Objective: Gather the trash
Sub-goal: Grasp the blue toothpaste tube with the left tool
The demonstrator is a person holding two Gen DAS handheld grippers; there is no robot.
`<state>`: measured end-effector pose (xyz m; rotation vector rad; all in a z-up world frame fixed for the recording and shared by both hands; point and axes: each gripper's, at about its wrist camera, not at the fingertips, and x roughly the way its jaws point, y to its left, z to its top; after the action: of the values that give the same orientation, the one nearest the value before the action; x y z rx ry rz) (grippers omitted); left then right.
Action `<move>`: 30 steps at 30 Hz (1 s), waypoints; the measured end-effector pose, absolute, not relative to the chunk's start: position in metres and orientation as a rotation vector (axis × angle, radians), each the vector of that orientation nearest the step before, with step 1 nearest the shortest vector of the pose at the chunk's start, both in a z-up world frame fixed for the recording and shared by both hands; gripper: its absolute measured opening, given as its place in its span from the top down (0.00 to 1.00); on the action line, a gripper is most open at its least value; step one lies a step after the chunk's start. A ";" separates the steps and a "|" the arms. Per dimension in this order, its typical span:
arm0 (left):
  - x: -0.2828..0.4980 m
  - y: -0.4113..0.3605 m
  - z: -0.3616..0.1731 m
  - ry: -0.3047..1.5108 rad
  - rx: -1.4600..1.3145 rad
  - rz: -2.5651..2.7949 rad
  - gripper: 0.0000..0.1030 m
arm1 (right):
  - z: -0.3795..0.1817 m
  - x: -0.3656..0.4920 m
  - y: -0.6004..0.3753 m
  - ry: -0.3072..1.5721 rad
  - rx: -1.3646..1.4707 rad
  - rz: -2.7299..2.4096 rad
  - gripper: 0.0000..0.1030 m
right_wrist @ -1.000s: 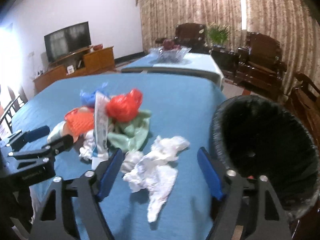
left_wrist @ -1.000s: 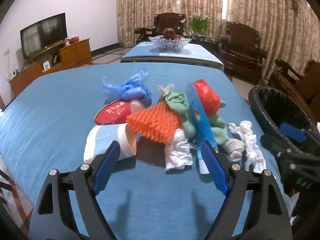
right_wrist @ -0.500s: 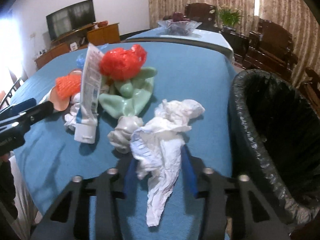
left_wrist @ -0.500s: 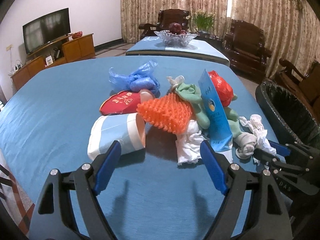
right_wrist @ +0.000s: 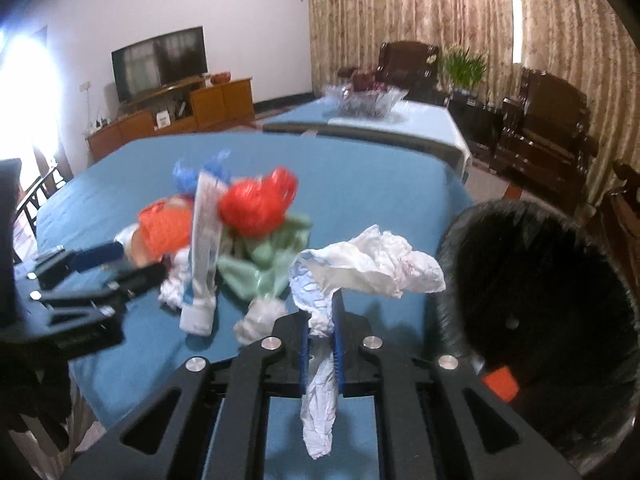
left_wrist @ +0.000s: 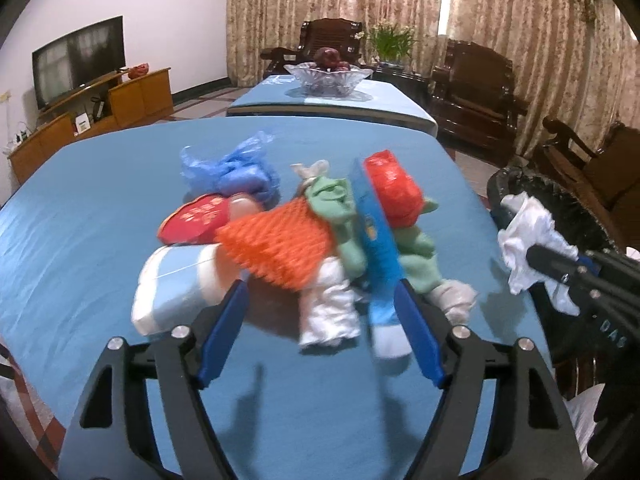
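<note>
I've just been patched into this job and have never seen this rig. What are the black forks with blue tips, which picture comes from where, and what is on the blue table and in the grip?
No robot arm here: a person holds a two-finger gripper in each hand, each carrying a fisheye camera looking along its fingers. One picture is from the left gripper, open above the blue tablecloth. The other is from the right gripper, shut on a crumpled white tissue. On the cloth lies a heap: orange foam net, red plastic bag, blue plastic bag, pale green bag, blue-and-white tube, overturned paper cup. The black-lined trash bin stands to the right.
</note>
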<state>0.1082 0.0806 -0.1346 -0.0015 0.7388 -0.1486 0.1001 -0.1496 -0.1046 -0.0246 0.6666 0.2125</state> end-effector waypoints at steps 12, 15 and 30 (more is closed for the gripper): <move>0.136 0.036 -0.144 0.753 0.036 -0.139 0.65 | -0.112 0.109 -0.171 0.680 -0.016 0.155 0.91; 0.141 0.031 -0.149 0.767 0.053 -0.117 0.75 | -0.117 0.110 -0.174 0.688 -0.001 0.157 0.91; 0.116 0.042 -0.113 0.697 0.031 -0.104 0.98 | -0.094 0.106 -0.184 0.652 0.039 0.157 0.91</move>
<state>0.1164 0.0420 -0.1134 0.0308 0.6969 -0.1041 0.1060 -0.1836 -0.0936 0.0385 0.6520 0.1573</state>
